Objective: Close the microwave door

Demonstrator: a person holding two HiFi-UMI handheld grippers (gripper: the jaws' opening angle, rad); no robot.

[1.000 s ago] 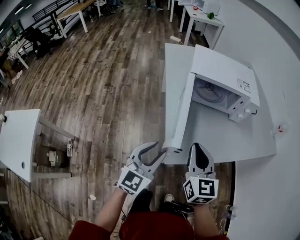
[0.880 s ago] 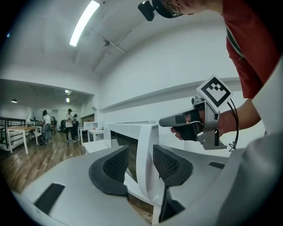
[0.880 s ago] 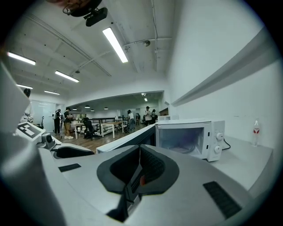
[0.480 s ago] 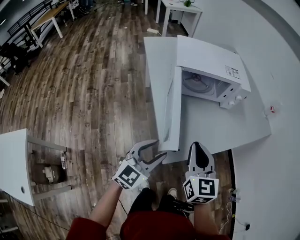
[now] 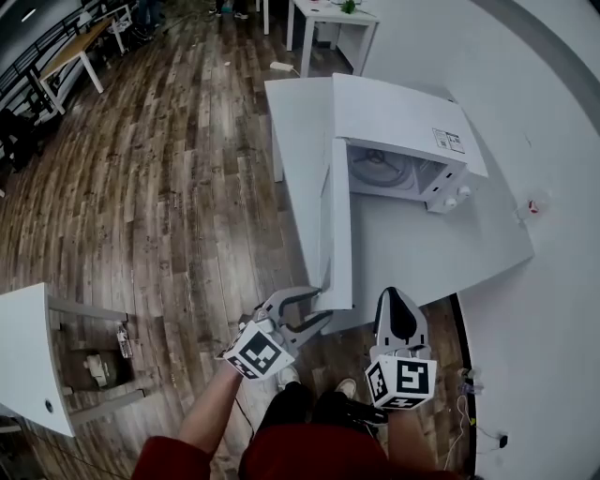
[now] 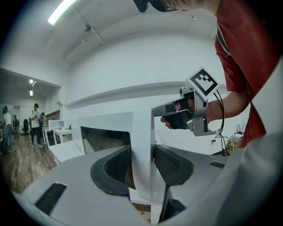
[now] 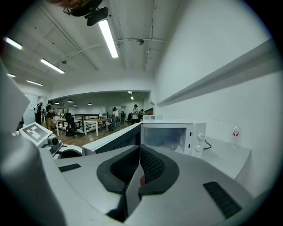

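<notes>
A white microwave (image 5: 403, 141) stands on a white table (image 5: 441, 253) with its door (image 5: 336, 225) swung wide open toward me. My left gripper (image 5: 321, 306) is at the door's free edge. In the left gripper view that edge (image 6: 142, 145) stands between the two pads, and the jaws have just been opening, so they no longer press on it. My right gripper (image 5: 397, 298) hovers just right of the door's corner, its jaws shut with nothing in them. The right gripper view looks past the door (image 7: 115, 139) into the lit cavity of the microwave (image 7: 174, 137).
A small water bottle (image 5: 532, 206) stands on the table by the wall. Another white table (image 5: 28, 356) is at the left over the wooden floor, and a white desk (image 5: 323, 23) stands beyond the microwave. People stand far off in the room (image 7: 115, 115).
The left jaws have spread apart around the door's edge and the left gripper has dipped a little. The microwave sits further left in the head view. The right gripper has stayed put.
</notes>
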